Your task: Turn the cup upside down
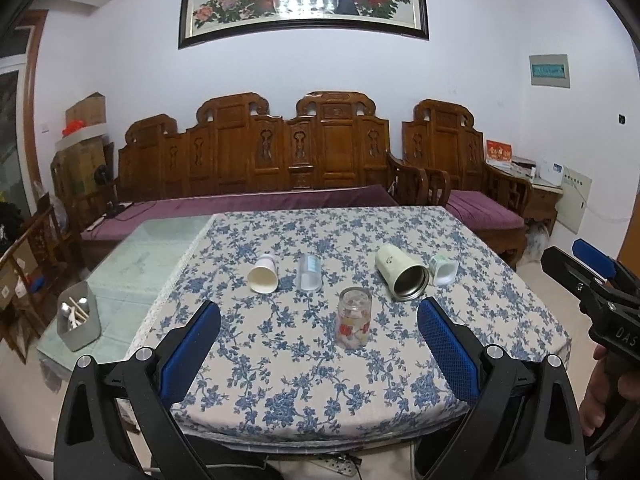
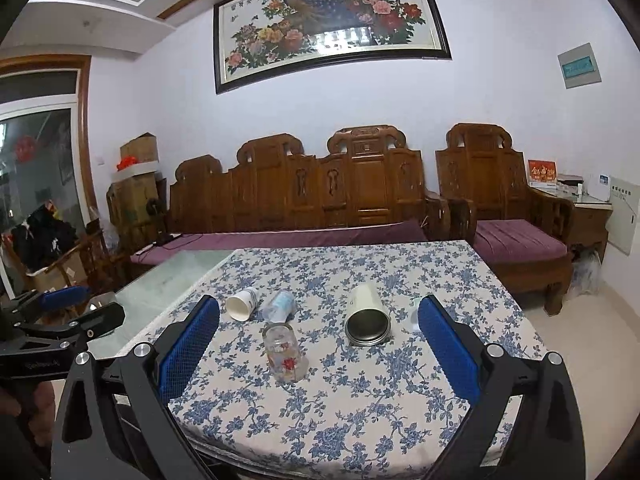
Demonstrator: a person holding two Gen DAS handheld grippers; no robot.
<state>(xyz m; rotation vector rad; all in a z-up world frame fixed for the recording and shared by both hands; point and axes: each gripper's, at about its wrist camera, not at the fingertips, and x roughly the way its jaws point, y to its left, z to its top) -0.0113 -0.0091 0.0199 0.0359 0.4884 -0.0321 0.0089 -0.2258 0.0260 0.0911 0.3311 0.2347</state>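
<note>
A clear glass cup with red flower prints [image 1: 353, 318] stands mouth down on the blue floral tablecloth [image 1: 304, 384]; it also shows in the right wrist view [image 2: 285, 353]. Behind it several cups lie on their sides: a white paper cup [image 1: 263, 274], a clear plastic cup [image 1: 309, 272], a cream steel-lined mug [image 1: 401, 272] and a small white-green cup [image 1: 443, 269]. My left gripper [image 1: 318, 322] is open and empty, above the table's near edge. My right gripper [image 2: 319, 322] is open and empty, also short of the cups.
A grey holder with chopsticks and spoons [image 1: 77, 320] stands on the glass tabletop at the left. A carved wooden sofa [image 1: 256, 160] with purple cushions and an armchair [image 1: 464, 168] stand behind the table. Cardboard boxes [image 1: 82, 136] are stacked far left.
</note>
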